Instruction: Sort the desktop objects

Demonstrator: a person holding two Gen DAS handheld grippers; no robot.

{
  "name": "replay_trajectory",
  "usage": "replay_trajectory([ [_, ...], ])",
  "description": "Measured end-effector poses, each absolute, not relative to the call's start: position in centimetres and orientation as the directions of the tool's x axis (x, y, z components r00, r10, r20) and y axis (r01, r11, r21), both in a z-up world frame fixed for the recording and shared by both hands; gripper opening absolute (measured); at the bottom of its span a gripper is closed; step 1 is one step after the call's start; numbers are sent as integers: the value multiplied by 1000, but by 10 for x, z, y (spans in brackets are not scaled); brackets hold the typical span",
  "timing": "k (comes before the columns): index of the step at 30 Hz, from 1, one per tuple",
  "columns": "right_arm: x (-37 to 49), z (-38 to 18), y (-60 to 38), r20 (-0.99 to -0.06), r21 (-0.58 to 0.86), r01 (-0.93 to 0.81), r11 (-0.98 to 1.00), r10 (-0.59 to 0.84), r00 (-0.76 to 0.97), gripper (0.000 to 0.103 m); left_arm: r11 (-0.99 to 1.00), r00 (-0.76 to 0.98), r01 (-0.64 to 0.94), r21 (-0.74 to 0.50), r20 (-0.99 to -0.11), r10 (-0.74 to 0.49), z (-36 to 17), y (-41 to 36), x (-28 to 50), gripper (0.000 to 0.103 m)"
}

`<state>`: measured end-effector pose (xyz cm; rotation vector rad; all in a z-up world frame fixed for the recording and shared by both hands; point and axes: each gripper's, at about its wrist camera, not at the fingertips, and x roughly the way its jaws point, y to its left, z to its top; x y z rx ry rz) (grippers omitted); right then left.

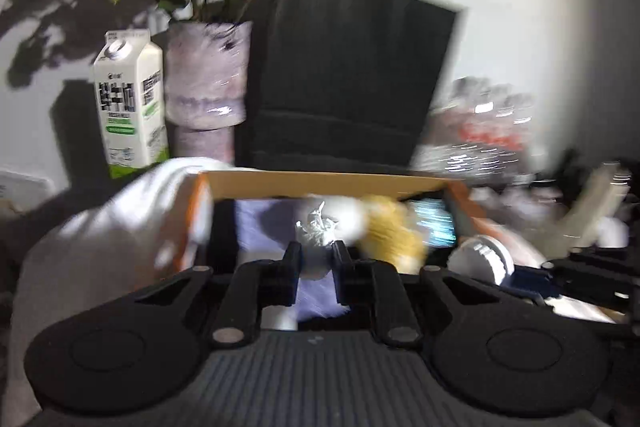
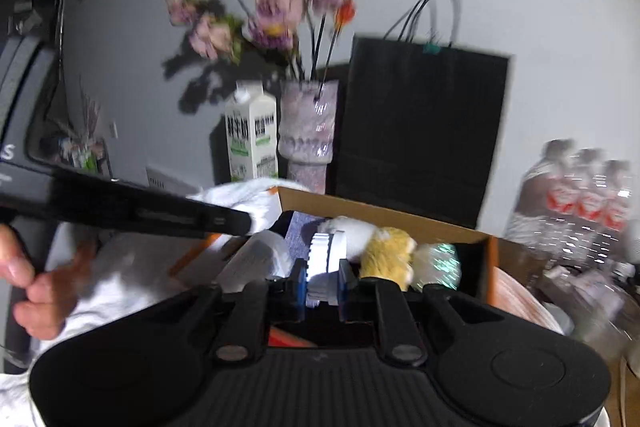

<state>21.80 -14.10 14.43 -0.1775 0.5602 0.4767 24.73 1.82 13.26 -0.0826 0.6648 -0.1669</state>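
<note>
Gripping a small crumpled white wad [image 1: 318, 227], the left gripper [image 1: 316, 259] is keeping its jaws narrow, pads pressing on either side of it. Just beyond those fingertips a cardboard box [image 1: 320, 183] is sitting open, and the wad is hanging over its near edge. Inside the box, right of the left tongs, a yellow plush toy [image 1: 390, 235] is lying against something white and furry; everything here is smeared by blur, so finer detail is hard to call.

Over on the other side, the right gripper [image 2: 320, 273] is clamping a white ridged disc-shaped object [image 2: 326, 251] between its blue pads, jaws narrow as well. That object is riding just ahead of the tongs, above the box's near side. The same plush toy [image 2: 388, 255] is showing just right of these fingertips, with a shiny iridescent ball [image 2: 438, 263] beside it.

Left of the right tongs, a person's hand [image 2: 28, 279] is wrapping round the handle of the other tool, whose long black body is crossing the view. White cloth [image 1: 132, 211] is draping over the box's left wall.

Further out, behind the box, a milk carton [image 1: 130, 103] is standing upright beside a pale vase [image 1: 206, 79] of purple flowers, and a black paper bag [image 1: 348, 67] is standing right of the vase. Far right, a shrink-wrapped pack of bottles [image 2: 580, 203] is standing.
</note>
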Motion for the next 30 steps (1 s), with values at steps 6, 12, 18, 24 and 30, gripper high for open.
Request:
replay_trajectory([
  [6, 303, 105, -99, -687, -22, -464, 886, 323, 651, 14, 979, 680, 62, -196, -710, -185, 96, 47, 330, 19],
  [12, 330, 93, -91, -734, -29, -430, 902, 273, 622, 43, 984, 709, 33, -177, -690, -148, 97, 62, 342, 54],
  [18, 326, 113, -112, -715, -42, -362, 931, 225, 662, 44, 991, 709, 24, -130, -697, -108, 111, 60, 331, 71],
  [24, 308, 137, -137, -700, -79, -301, 950, 162, 696, 52, 993, 699, 30, -114, -708, -103, 130, 57, 304, 86],
  [30, 280, 144, -160, -682, -52, -270, 962, 163, 713, 58, 997, 695, 30, -72, -715, -72, 138, 47, 263, 97],
])
